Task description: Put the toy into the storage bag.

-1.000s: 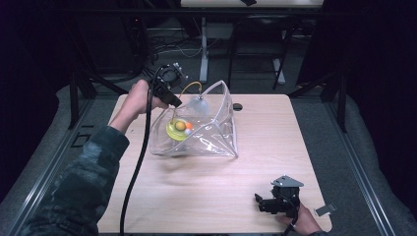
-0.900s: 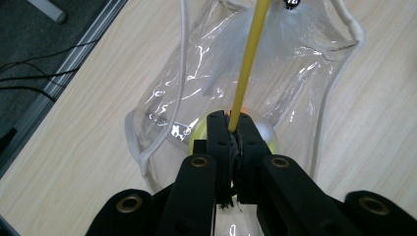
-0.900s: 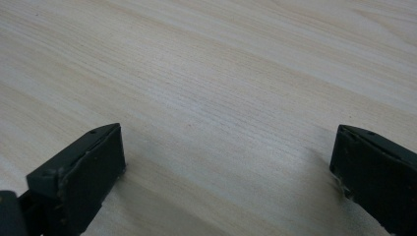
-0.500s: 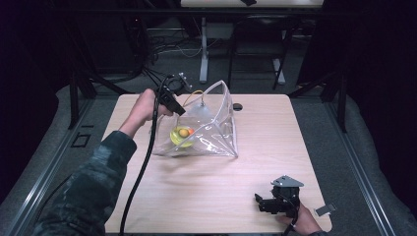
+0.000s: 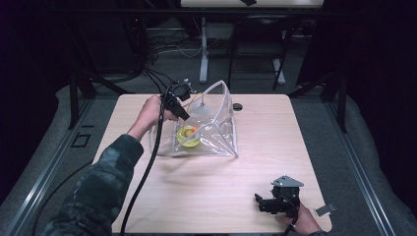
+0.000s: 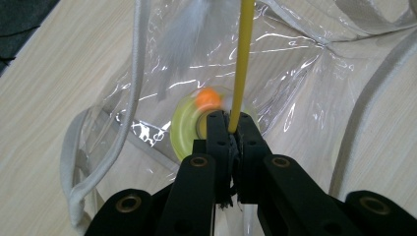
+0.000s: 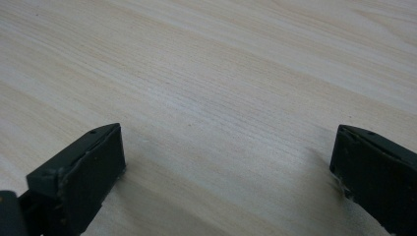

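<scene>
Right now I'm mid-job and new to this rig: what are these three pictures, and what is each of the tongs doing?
No robot here: a person holds one pair of tongs in each hand at a wooden table. The high view looks down from above the person's side. The other two views come from cameras riding on the tongs, looking along their black jaws.

On the table lies a clear bag with pale edging; a yellow-green ring toy with an orange ball sits in or behind the plastic.

The left tongs, at the bag, are shut on a thin yellow rod that runs up toward something white and feathery; it looks like part of the same toy.

The right tongs rest near the table's near right corner, jaws wide open over bare wood, holding nothing.
</scene>
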Demonstrator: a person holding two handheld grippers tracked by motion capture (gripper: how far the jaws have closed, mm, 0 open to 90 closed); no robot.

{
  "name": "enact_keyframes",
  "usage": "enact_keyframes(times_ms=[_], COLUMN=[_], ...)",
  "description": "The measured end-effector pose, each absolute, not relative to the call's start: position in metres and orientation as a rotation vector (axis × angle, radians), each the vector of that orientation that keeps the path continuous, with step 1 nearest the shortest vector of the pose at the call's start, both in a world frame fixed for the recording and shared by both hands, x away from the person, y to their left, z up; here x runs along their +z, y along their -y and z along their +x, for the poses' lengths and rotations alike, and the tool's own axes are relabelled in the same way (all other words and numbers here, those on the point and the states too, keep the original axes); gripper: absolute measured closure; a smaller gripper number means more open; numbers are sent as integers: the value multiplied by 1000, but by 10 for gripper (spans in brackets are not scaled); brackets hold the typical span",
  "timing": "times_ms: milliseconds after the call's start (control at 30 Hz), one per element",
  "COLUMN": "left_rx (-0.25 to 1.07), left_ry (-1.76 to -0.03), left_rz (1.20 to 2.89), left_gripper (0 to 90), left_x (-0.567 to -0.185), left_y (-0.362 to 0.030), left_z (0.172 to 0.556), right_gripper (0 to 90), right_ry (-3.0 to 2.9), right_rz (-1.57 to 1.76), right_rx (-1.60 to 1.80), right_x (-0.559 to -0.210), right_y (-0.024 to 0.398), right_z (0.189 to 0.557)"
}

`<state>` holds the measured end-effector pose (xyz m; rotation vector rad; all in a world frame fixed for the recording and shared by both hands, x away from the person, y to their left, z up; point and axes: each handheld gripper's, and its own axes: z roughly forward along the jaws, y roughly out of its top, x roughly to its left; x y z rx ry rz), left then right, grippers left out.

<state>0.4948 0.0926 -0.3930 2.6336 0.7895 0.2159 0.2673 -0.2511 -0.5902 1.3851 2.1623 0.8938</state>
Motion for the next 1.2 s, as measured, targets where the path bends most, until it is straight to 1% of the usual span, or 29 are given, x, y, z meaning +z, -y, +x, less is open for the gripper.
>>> enact_keyframes(times_ms=[267, 333, 500, 600, 667, 767, 967, 1100, 1200], left_rx=[177, 172, 182, 188, 208, 242, 294, 325, 355], left_ry=[-818, -830, -827, -833, -851, -865, -897, -927, -942], left_rz=[2629, 2616, 2585, 2585, 2575, 2560, 2519, 2481, 2457], left_gripper=[868, 831, 791, 699, 600, 489, 314, 165, 95], left_x=[-408, -408, -404, -399, -393, -383, -364, -354, -345], left_y=[-93, -94, -97, -99, -102, -106, -120, -133, -147], left_z=[497, 498, 496, 494, 494, 492, 486, 482, 480], right_gripper=[0, 0, 0, 0, 0, 0, 0, 0, 0], right_ry=[-2165, -2165, -2166, -2166, -2166, -2166, -2166, -2166, -2166], right_rz=[1385, 1386, 1387, 1387, 1387, 1387, 1387, 1387, 1387], right_rx=[901, 900, 900, 900, 901, 900, 900, 901, 900], right_x=[-590, -590, -590, -590, -590, -590, -590, -590, -590], right_y=[251, 251, 251, 251, 251, 251, 251, 251, 251], right_z=[267, 267, 267, 267, 267, 267, 267, 267, 267])
